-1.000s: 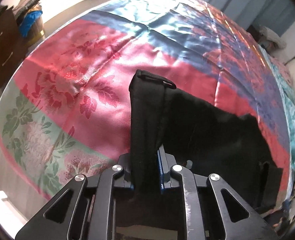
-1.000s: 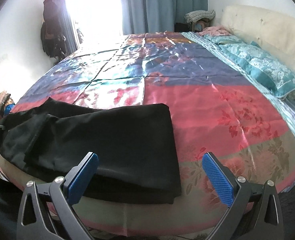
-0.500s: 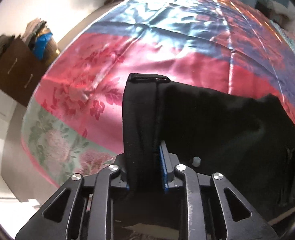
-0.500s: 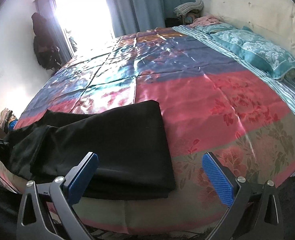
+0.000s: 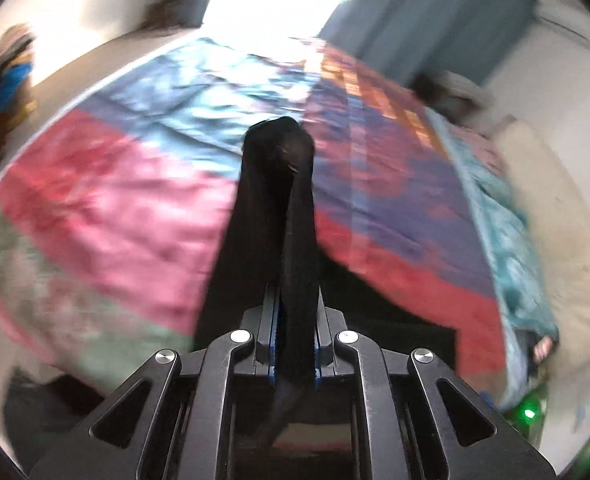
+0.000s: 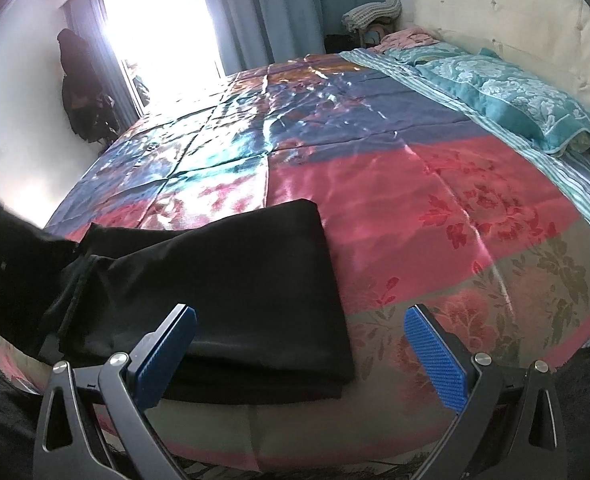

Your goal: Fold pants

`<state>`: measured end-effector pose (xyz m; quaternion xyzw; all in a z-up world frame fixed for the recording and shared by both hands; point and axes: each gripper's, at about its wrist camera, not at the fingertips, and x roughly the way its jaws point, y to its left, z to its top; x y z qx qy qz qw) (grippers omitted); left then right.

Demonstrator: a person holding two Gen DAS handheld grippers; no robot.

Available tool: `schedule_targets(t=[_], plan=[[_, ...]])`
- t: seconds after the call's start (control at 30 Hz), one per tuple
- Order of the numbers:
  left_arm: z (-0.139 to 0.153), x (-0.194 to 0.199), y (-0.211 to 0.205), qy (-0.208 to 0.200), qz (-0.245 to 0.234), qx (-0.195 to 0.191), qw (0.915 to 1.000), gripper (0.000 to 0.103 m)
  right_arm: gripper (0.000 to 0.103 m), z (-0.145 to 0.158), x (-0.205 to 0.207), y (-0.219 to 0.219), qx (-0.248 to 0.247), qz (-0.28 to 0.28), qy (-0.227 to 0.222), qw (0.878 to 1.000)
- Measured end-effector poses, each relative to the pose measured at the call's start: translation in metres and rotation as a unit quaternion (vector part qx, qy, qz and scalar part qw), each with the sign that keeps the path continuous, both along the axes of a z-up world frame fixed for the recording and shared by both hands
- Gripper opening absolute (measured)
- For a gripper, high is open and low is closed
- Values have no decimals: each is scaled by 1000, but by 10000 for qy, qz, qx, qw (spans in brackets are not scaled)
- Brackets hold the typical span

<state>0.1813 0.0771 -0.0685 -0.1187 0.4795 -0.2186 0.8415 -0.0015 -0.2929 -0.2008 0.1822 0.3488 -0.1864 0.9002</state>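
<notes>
On the near edge of the bed [image 6: 435, 208], the black pants [image 6: 231, 280] are lain half folded, one end being clenched and lifted in the left tool [image 5: 294, 344] while the right tool [image 6: 301, 352] is held released, so a carry-over across the flat part is judged due next.
</notes>
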Motion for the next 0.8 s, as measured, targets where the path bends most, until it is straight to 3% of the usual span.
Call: schedule_targets(t=[0.07, 0.13, 0.2, 0.27, 0.33, 0.4, 0.47, 0.53, 0.67, 0.73, 0.8], plan=[[-8, -15, -52, 12, -303, 16, 9995, 9, 103, 0, 1, 1, 16, 38, -11, 10000], [-27, -27, -97, -42, -518, 285, 9982, 9, 103, 0, 2, 2, 20, 63, -21, 10000], [-63, -40, -152, -59, -919, 604, 9939, 11, 103, 1, 0, 0, 45, 52, -45, 10000], [-101, -50, -193, 243, -1569, 865, 9835, 14, 103, 2, -5, -4, 154, 16, -139, 9998], [-117, -62, -206, 573, -1870, 807, 9774, 15, 103, 7, -13, -11, 266, -49, -331, 9991], [-101, -71, -191, 448, -1963, 385, 9788, 20, 103, 14, -23, -16, 268, -165, -527, 9981], [-77, -72, -158, 139, -1763, 265, 9839, 53, 103, 24, -36, -21, 169, -343, -839, 9957], [-59, -67, -124, -179, -1402, 263, 9896, 64, 103, 33, -41, -23, 100, -355, -1145, 9927], [-42, -56, -48, -683, -486, 660, 9943, 67, 103, 29, -21, -10, 354, 384, -1202, 9914], [-51, -53, -25, -713, -125, 995, 9924, 67, 103, 21, -2, 5, 877, 849, -898, 9884], [-64, -56, -9, -641, 89, 1090, 9919, 67, 103, 17, 14, 19, 1412, 1269, -694, 9793]])
